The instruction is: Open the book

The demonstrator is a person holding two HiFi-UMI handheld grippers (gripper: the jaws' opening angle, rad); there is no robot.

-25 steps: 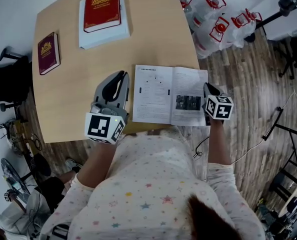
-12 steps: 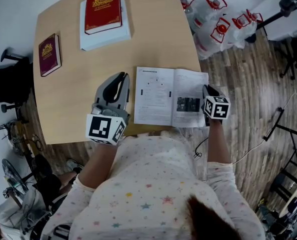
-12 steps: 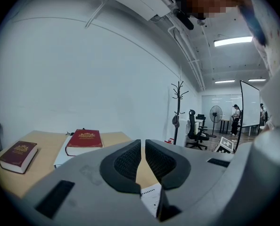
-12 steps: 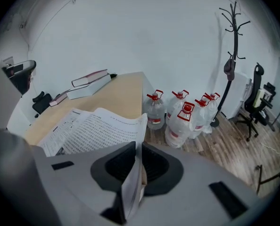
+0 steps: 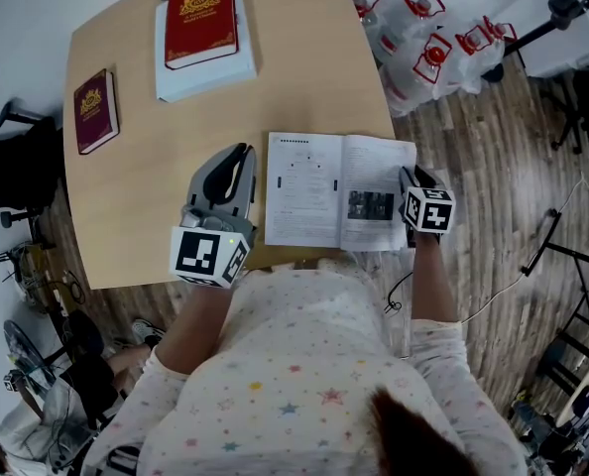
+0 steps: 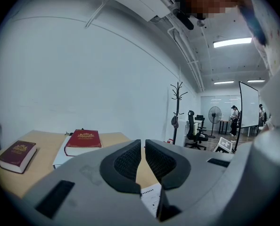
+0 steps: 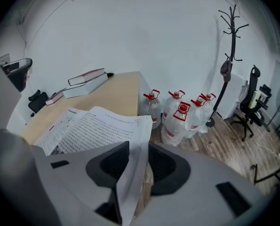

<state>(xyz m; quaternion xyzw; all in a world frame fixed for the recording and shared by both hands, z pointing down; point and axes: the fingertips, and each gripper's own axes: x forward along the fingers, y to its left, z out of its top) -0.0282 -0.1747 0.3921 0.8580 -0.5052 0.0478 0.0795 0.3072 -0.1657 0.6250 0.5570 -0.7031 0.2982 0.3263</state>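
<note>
Book (image 5: 336, 191): lies open and face up on the bench (image 5: 146, 186), at the near edge in front of the person. We see two printed pages, and the right one reaches slightly past the bench's right side.

Right gripper (image 5: 411, 175): stands at the book's right margin. In its own view we find its jaws clamped on the outer edge of the right-hand page (image 7: 130, 173), which rises between the pads and curls a little.

Left gripper (image 5: 242, 151): rests on the bench just beside the book's left edge, apart from it. Its own view (image 6: 143, 143) shows the jaws together with nothing between them.

Change over the last second: we note only a small drift. The right gripper has crept slightly farther from the person and carried the page edge with it. The spread of the pages looks the same, and the left gripper has stayed where it was.

Meaning for the task: we judge the opening all but complete, since the book already lies spread. What remains is probably to let go of the page so that it settles flat.

Risk: we expect the thin page to crease or tear if it is pulled further while pinched.

Surroundings: a red book (image 5: 202, 18) on a white stack (image 5: 210, 69), and a dark red book (image 5: 95, 105), lie well apart at the far side. Water bottles (image 5: 423, 38) stand on the floor.
</note>
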